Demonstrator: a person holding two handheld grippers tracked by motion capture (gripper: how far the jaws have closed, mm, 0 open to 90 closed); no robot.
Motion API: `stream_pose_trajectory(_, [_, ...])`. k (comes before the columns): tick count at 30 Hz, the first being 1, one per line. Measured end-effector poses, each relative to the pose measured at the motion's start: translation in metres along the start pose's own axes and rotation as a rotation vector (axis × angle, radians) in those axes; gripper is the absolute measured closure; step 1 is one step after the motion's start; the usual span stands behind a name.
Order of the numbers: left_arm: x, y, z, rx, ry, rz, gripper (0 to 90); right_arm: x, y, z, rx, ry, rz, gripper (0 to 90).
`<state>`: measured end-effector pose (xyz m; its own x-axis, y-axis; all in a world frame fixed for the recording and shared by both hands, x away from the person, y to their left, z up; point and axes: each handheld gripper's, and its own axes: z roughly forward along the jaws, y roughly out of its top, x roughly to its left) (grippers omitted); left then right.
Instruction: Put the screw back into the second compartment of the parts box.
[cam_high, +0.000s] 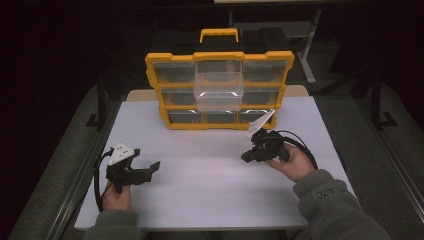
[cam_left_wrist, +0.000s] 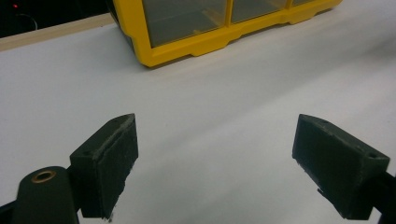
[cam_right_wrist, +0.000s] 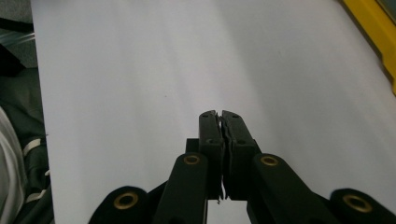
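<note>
A yellow and black organizer box (cam_high: 220, 90) with clear drawers stands upright at the back of the white table (cam_high: 210, 180). One clear drawer (cam_high: 218, 90) in its top middle sticks out toward me. My left gripper (cam_high: 150, 170) rests near the front left of the table, jaws wide apart with bare table between them (cam_left_wrist: 215, 158); the box's lower corner (cam_left_wrist: 187, 42) lies ahead of it. My right gripper (cam_high: 246, 157) hovers at the right, a short way in front of the box, pointing left. Its jaws are pressed together with nothing between them (cam_right_wrist: 219, 116).
A yellow carry handle (cam_high: 219, 34) tops the box. The table's left edge (cam_right_wrist: 39, 116) meets dark floor. A metal stand leg (cam_high: 306, 50) rises behind the table at the right. Open white table surface lies between the two grippers.
</note>
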<state>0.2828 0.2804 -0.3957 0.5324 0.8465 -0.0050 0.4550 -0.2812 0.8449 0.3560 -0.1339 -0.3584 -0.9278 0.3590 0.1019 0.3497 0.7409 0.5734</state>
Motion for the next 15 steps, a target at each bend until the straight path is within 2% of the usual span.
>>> stream_pose_trajectory(5, [0.000, 0.000, 0.000, -0.002, 0.000, 0.001, 13.9, -0.005, -0.004, -0.024, -0.015, -0.023, 0.011, 86.7])
stream_pose_trajectory(14, [0.000, 0.000, 0.000, 0.006, 0.000, 0.006, 13.8, -0.014, -0.008, -0.055, -0.017, -0.044, 0.029, 86.4])
stream_pose_trajectory(15, [0.000, 0.000, 0.000, 0.004, 0.001, 0.007, 13.8, -0.017, -0.008, -0.062, -0.011, -0.048, 0.044, 86.4])
